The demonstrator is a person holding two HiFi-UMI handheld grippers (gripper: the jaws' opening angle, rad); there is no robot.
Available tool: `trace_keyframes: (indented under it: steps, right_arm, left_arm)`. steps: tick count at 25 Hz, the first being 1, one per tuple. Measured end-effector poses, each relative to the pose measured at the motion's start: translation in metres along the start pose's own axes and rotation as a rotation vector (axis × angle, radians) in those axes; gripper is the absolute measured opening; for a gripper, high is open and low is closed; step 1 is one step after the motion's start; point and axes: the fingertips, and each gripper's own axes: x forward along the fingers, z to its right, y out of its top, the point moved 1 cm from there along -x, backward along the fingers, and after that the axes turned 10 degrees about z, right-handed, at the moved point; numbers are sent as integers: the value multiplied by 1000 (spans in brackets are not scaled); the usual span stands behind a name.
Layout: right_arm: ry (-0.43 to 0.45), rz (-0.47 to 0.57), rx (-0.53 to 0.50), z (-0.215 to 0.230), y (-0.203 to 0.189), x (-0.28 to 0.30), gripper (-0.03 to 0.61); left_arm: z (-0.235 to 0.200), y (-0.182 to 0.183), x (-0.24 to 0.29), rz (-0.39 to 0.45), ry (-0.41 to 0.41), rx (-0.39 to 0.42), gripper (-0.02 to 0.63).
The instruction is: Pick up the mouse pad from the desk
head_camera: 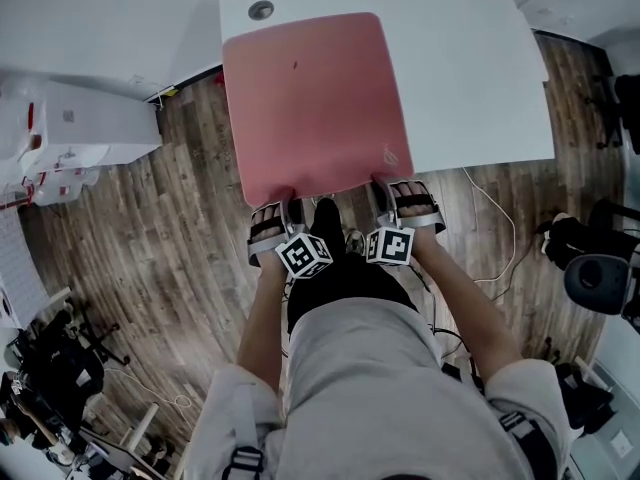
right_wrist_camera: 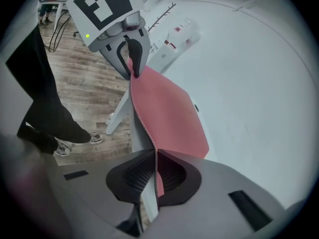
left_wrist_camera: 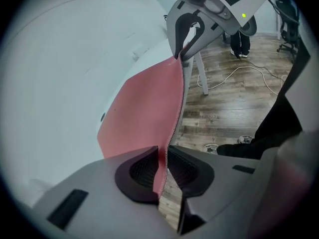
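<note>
The mouse pad lies on the desk, overhanging its near edge.

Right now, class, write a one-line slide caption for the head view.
Left gripper and right gripper each clamp the near edge of the red mouse pad on the white desk.

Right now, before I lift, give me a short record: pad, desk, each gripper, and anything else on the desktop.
mouse pad: red, lying on the desk, near edge sticking out past the front edge
desk: white
left gripper: shut on the pad's near left corner
right gripper: shut on the pad's near right corner
also on desktop: a round cable hole beyond the pad's far left corner
lift: not yet done
</note>
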Motion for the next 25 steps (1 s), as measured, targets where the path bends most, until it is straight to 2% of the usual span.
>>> trace_keyframes:
  steps: [2,4,7,14,18,25]
  right_arm:
    - [0,-2,3,6,2,1,52]
    - [-8,-1,22,14,3,1,52]
    - [-24,5,65,26,1,-1,52]
    - [-56,-4,87,63,4,24,54]
    - [-79,-16,66,90,10,39,54]
    - [-93,-61,75,133,9,61,54]
  left_arm:
    - [-3,1,-1,-4,-15,-35,63]
    - [-15,8,-6,13,11,-81,28]
    - [-32,20,-9,33,25,-146,28]
    - [-66,22,16,37,20,-150,29]
    - [-90,20,30,24,29,-126,29]
    - [-134,30,53,54,34,-147,29]
